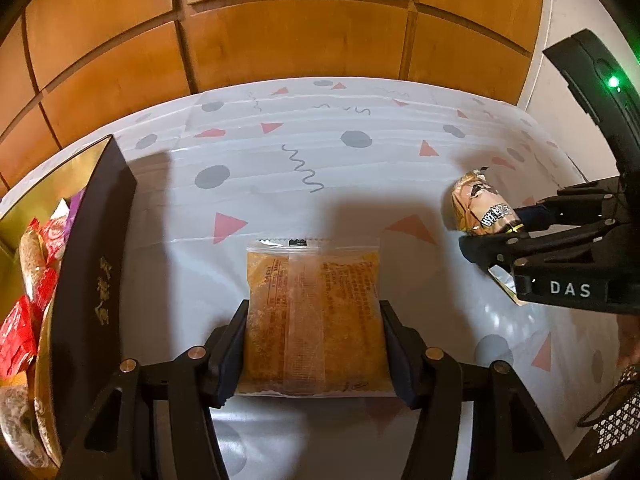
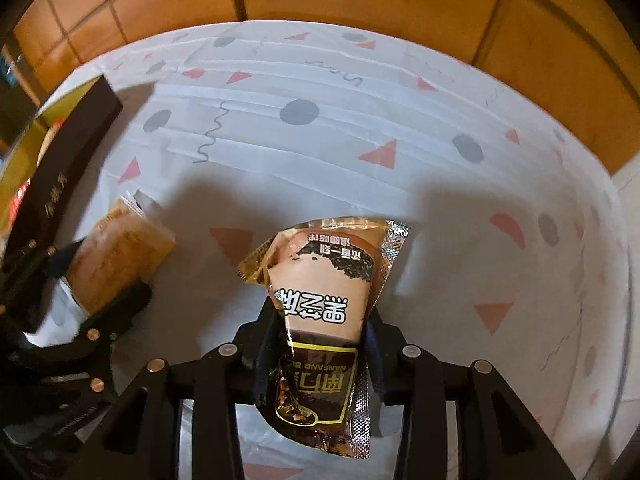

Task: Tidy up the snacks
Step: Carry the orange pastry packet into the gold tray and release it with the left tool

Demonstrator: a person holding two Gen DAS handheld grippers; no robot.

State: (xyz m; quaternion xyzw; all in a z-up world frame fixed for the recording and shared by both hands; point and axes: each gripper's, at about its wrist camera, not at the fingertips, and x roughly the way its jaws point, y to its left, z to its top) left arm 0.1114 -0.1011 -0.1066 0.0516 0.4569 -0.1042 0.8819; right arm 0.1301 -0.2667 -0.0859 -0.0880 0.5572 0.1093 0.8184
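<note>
My left gripper (image 1: 314, 320) is shut on a clear packet of orange-brown snack (image 1: 314, 312), held above the table; the packet also shows in the right wrist view (image 2: 116, 264). My right gripper (image 2: 320, 312) is shut on a tan and dark brown sachet with Chinese lettering (image 2: 320, 320), its crimped top pointing away; the sachet also shows in the left wrist view (image 1: 480, 208), right of the left gripper. A dark box with a gold inside (image 1: 92, 260) stands at the left and holds several red, purple and beige snack packs (image 1: 28, 280).
The table wears a white cloth with grey dots and pink triangles (image 1: 320, 160). Orange wooden panelling (image 1: 280, 20) rises behind the table's far edge. The box wall (image 2: 60, 168) stands close to the left of the left gripper.
</note>
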